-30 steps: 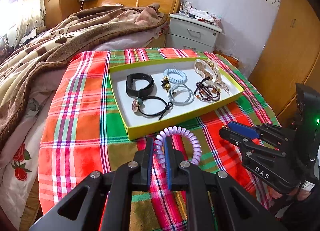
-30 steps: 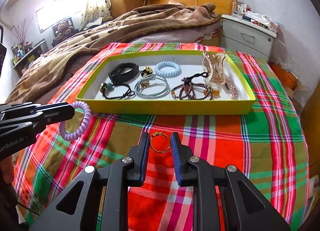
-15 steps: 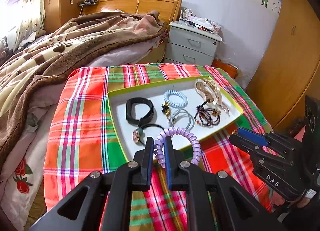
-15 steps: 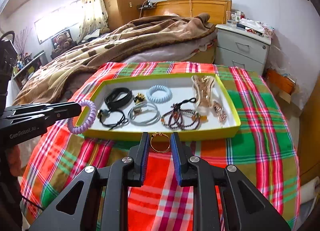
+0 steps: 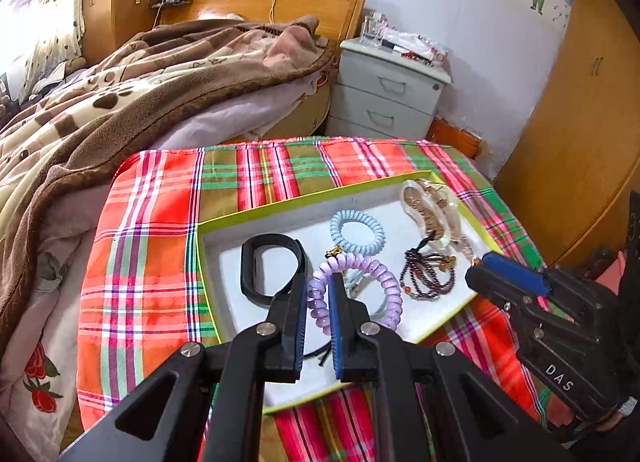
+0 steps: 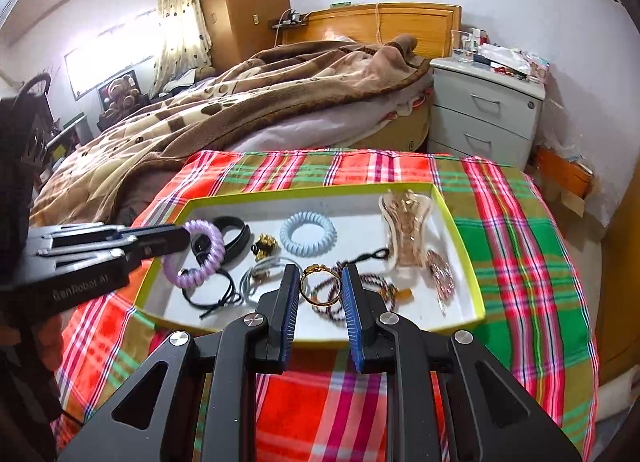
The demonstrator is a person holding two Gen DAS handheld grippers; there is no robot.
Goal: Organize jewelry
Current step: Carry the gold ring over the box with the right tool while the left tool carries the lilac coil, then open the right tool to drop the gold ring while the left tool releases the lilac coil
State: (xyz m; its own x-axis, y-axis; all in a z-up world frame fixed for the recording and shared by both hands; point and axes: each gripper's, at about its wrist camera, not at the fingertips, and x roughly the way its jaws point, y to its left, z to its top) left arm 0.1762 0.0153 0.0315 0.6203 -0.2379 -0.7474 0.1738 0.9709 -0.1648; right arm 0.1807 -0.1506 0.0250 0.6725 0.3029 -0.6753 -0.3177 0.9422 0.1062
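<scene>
Left wrist view: the left gripper (image 5: 319, 290) is clamping a purple coil (image 5: 360, 290) by its left side, holding it over the tray (image 5: 208, 262). The coil's ring is lying nearly flat and reaching out to the right of the fingers. Beneath it are sitting a black band (image 5: 264, 266), a blue coil (image 5: 357, 231) and a beaded bracelet (image 5: 428, 274). The right gripper (image 5: 484, 268) is entering from the right, its fingers drawn close together.

Right wrist view: the right gripper (image 6: 320, 286) is pinching a gold ring (image 6: 320, 287) across its width above the tray's (image 6: 460, 322) near part. The ring is standing roughly upright, its opening facing the camera, its ornament on top. The left gripper (image 6: 182, 238) is holding the purple coil (image 6: 195, 254) above the tray's left end.
</scene>
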